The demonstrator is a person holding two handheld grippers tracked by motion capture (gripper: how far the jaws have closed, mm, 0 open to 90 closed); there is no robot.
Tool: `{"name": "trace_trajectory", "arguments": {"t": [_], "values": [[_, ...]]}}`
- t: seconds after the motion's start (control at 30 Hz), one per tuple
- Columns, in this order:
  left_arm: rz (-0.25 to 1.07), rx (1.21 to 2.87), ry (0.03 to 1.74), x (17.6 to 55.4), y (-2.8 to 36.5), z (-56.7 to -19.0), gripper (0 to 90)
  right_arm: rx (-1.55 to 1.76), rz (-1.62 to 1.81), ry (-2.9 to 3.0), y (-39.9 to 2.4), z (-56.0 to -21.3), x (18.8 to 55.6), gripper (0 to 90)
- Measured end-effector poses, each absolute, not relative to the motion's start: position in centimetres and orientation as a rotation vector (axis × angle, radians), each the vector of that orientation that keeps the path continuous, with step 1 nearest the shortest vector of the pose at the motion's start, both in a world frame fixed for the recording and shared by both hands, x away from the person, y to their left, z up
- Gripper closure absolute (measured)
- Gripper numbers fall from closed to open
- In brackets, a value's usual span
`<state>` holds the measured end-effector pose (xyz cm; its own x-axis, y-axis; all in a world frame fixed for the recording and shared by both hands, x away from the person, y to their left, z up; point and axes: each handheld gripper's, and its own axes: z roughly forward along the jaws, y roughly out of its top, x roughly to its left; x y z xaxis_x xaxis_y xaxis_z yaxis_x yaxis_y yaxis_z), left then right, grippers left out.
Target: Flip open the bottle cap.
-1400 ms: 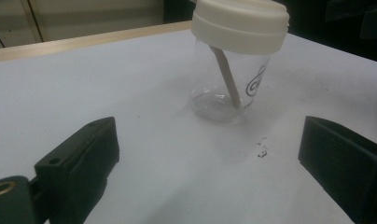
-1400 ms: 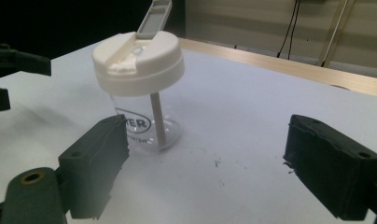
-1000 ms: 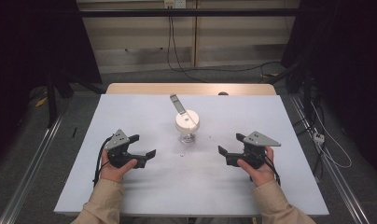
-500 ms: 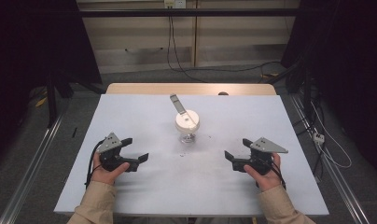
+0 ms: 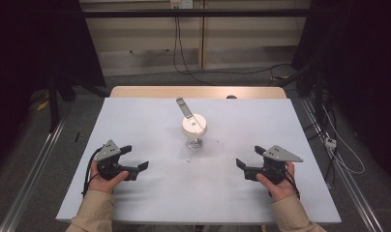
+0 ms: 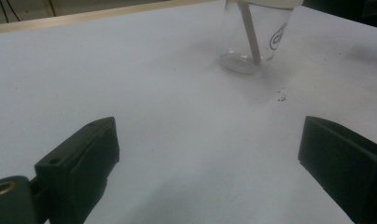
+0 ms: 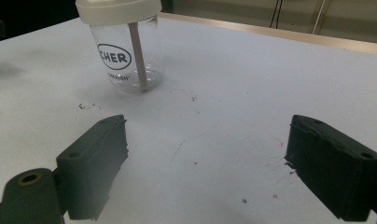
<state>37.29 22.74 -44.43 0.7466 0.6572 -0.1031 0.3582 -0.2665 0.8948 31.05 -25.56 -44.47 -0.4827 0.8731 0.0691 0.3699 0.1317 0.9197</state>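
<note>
One clear jar [image 5: 194,137] w/ white lid [image 5: 194,124] upright at centre of white worktop [image 5: 150,198], one stick [image 5: 185,107] thru lid leaning toward far-left, two grippers: left gripper [image 5: 134,160] & right gripper [image 5: 248,161] each released, jaws wide, near edge, well apart from jar.

My table [image 5: 135,203] has a pale, matte white top with a bare wooden strip [image 5: 198,92] along its far edge. A clear jar [image 5: 194,130] with a white lid stands upright at the centre, toward the far side; a pale stick leans inside it down to the base. Small dark crumbs [image 7: 86,106] lie just beside the jar. Faint specks and a thin scratch [image 7: 179,149] mark the surface nearer me.
</note>
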Motion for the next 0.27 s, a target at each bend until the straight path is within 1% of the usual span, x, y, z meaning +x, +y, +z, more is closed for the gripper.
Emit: {"name": "trace_trajectory", "arguments": {"t": [0.27], "values": [[0.350,1.878,0.789,37.40,22.80,-44.50,5.0,1.203,1.329,1.918,-25.68,-44.61,31.15,12.1]]}}
